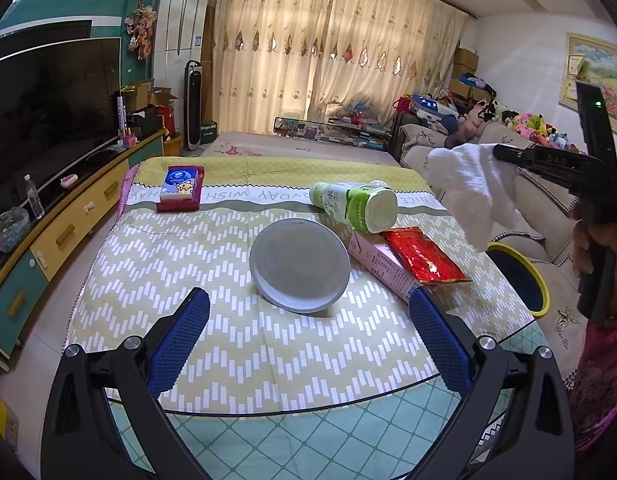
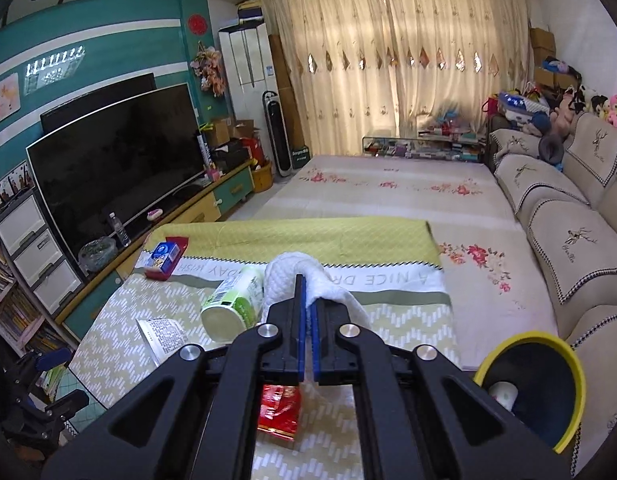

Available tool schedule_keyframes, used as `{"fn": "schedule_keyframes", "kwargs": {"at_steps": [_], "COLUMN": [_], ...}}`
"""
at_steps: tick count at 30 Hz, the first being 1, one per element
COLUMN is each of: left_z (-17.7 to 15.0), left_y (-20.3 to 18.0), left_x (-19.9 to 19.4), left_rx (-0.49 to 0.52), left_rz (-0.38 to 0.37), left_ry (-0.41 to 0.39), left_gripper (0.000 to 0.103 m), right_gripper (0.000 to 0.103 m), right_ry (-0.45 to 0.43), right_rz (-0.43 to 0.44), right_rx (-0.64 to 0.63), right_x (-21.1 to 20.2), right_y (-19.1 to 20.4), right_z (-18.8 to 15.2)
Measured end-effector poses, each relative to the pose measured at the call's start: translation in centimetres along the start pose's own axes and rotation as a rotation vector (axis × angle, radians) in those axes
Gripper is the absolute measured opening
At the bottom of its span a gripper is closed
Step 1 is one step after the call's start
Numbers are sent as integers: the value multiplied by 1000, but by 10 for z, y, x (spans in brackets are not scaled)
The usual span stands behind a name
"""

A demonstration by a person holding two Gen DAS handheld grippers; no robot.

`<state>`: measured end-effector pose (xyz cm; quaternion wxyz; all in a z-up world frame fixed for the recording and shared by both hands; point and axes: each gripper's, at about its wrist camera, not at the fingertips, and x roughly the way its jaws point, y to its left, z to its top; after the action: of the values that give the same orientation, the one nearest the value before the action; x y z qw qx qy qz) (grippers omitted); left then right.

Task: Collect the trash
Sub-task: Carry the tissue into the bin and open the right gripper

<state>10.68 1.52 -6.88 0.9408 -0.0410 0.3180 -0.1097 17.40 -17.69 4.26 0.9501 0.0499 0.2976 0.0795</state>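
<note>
My right gripper [image 2: 307, 286] is shut on a crumpled white tissue [image 2: 292, 276] and holds it in the air above the table's right side; it also shows in the left wrist view [image 1: 474, 196]. A yellow-rimmed blue bin [image 2: 540, 392] stands by the table's right edge with something white inside. My left gripper [image 1: 308, 308] is open and empty above the table's near part. On the table lie a green-and-white bottle [image 1: 358, 204] on its side, a red foil packet [image 1: 422, 254] and a pink carton [image 1: 382, 268].
A grey plate [image 1: 300, 264] sits mid-table, just beyond my left fingers. A red tray with a blue tissue pack [image 1: 181, 188] is at the far left corner. A TV cabinet [image 1: 68, 224] runs along the left, a sofa [image 2: 568, 220] along the right.
</note>
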Motion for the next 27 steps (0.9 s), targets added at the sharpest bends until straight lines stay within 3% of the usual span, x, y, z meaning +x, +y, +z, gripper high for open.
{"fn": "schedule_keyframes", "kwargs": {"at_steps": [7, 15, 27], "left_z": [2, 7, 10], "left_y": [-6, -26, -59], "left_x": [6, 17, 39], "left_rx": [8, 43, 99], "left_rz": [-11, -28, -57], "left_ry": [7, 22, 57], "left_gripper": [98, 98, 98], "right_gripper": [2, 2, 4], "right_ry": [-3, 59, 283], "right_rz": [-103, -235, -363], "right_rx": [42, 133, 241], "right_x": [-16, -16, 31], "right_y": [-46, -120, -212], "right_z": [-4, -25, -76]}}
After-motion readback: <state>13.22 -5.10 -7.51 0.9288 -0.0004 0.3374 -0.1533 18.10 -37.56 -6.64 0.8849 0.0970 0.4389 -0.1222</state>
